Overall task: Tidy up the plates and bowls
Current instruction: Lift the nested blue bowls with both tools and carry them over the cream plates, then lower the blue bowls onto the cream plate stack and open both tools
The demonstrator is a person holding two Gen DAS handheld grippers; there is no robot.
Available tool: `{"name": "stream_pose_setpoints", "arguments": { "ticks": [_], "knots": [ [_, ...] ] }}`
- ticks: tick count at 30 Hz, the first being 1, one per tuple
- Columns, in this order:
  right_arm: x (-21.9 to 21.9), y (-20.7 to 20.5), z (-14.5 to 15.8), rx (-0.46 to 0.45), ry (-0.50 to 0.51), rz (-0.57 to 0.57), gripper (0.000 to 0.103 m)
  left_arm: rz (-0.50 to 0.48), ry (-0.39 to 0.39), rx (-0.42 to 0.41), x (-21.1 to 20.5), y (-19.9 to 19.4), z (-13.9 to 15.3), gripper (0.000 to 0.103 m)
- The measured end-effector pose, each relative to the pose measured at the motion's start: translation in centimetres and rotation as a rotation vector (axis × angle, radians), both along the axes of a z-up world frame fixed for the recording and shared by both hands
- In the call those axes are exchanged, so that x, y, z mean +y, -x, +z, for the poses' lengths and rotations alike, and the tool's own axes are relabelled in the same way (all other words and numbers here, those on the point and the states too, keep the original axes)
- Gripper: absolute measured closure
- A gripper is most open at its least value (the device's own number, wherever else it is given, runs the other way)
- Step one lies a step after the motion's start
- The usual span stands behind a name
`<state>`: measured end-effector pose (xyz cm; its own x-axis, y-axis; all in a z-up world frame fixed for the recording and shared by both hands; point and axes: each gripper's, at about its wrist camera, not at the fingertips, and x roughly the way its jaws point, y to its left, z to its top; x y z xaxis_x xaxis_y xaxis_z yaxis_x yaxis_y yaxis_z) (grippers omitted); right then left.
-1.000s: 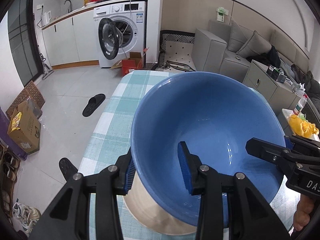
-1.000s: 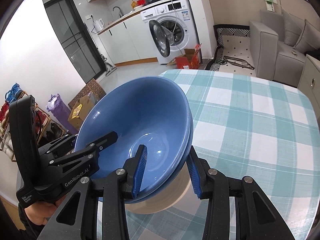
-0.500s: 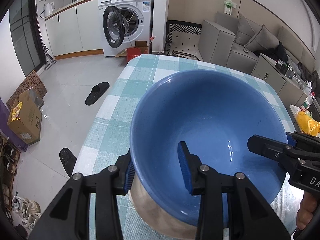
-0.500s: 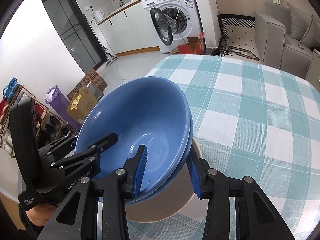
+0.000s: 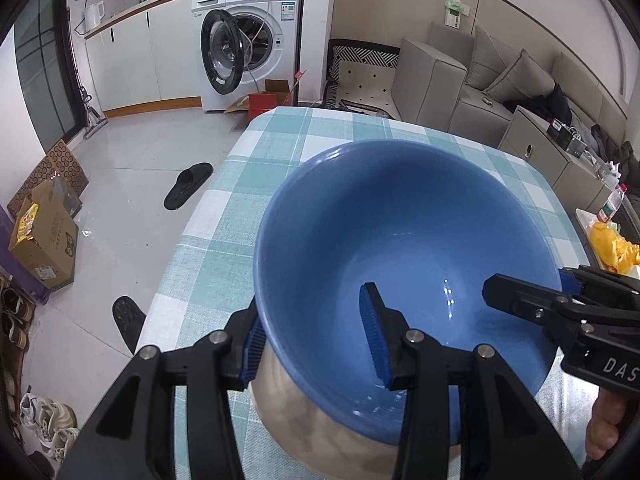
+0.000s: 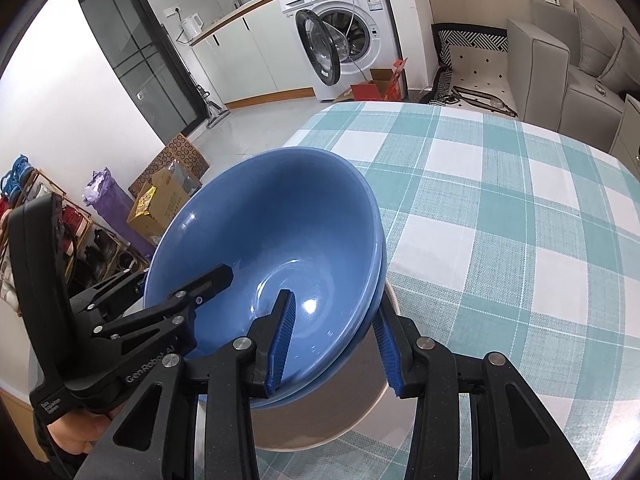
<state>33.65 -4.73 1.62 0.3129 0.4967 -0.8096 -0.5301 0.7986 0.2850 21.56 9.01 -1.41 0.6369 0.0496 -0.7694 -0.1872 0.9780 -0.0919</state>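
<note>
Two nested blue bowls (image 5: 400, 232) (image 6: 280, 232) sit tilted in a beige bowl or plate (image 5: 320, 432) (image 6: 320, 408) on the teal checked tablecloth (image 6: 500, 220). My left gripper (image 5: 316, 340) straddles the near rim of the blue bowls, one finger inside and one outside, closed on it. My right gripper (image 6: 332, 340) grips the opposite rim the same way. Each gripper shows in the other's view, the right one (image 5: 560, 312) and the left one (image 6: 152, 312).
The table's left edge (image 5: 192, 216) drops to a tiled floor with slippers (image 5: 188, 184) and cardboard boxes (image 5: 44, 236). A washing machine (image 5: 248, 40) and a grey sofa (image 5: 480, 80) stand beyond the table's far end. A yellow bag (image 5: 612, 248) lies at right.
Both grippers have lowered the blue bowls toward the table, and the view tilts down. The grips are unchanged.
</note>
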Motion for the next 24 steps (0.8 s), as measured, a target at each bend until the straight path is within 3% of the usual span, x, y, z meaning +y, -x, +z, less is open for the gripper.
{"name": "stream_pose_setpoints", "arguments": {
  "ticks": [5, 6, 8, 9, 10, 14, 16, 17, 24],
  "knots": [
    [-0.2, 0.1, 0.1, -0.013, -0.009, 0.006, 0.058, -0.017, -0.005, -0.003, -0.1, 0.0, 0.2, 0.051],
    [-0.3, 0.2, 0.2, -0.017, -0.015, 0.008, 0.054, -0.016, -0.008, -0.006, -0.1, 0.0, 0.2, 0.046],
    [-0.6, 0.3, 0.5, -0.030, -0.014, 0.008, 0.044, -0.009, -0.006, -0.020, -0.1, 0.5, 0.5, 0.036],
    [-0.7, 0.4, 0.6, -0.037, -0.009, 0.008, 0.028, -0.008, -0.004, -0.029, -0.1, 0.7, 0.8, 0.030],
    [-0.9, 0.5, 0.9, -0.053, -0.003, 0.007, 0.021, -0.008, -0.004, -0.041, 0.0, 1.0, 1.1, 0.021],
    [-2.1, 1.2, 1.6, -0.094, -0.006, 0.009, 0.016, -0.015, -0.034, -0.081, -0.1, 2.6, 1.9, 0.018],
    [-2.9, 1.5, 1.8, -0.099, -0.021, 0.004, 0.014, -0.015, -0.045, -0.106, 0.0, 3.5, 2.2, 0.004],
    [-3.2, 1.8, 1.9, -0.104, -0.029, 0.005, 0.013, -0.010, -0.052, -0.125, 0.0, 4.0, 2.3, 0.002],
    [-4.1, 5.2, 1.9, -0.221, -0.031, 0.057, 0.002, -0.010, -0.088, -0.227, 0.0, 7.6, 2.7, 0.000]
  ]
}}
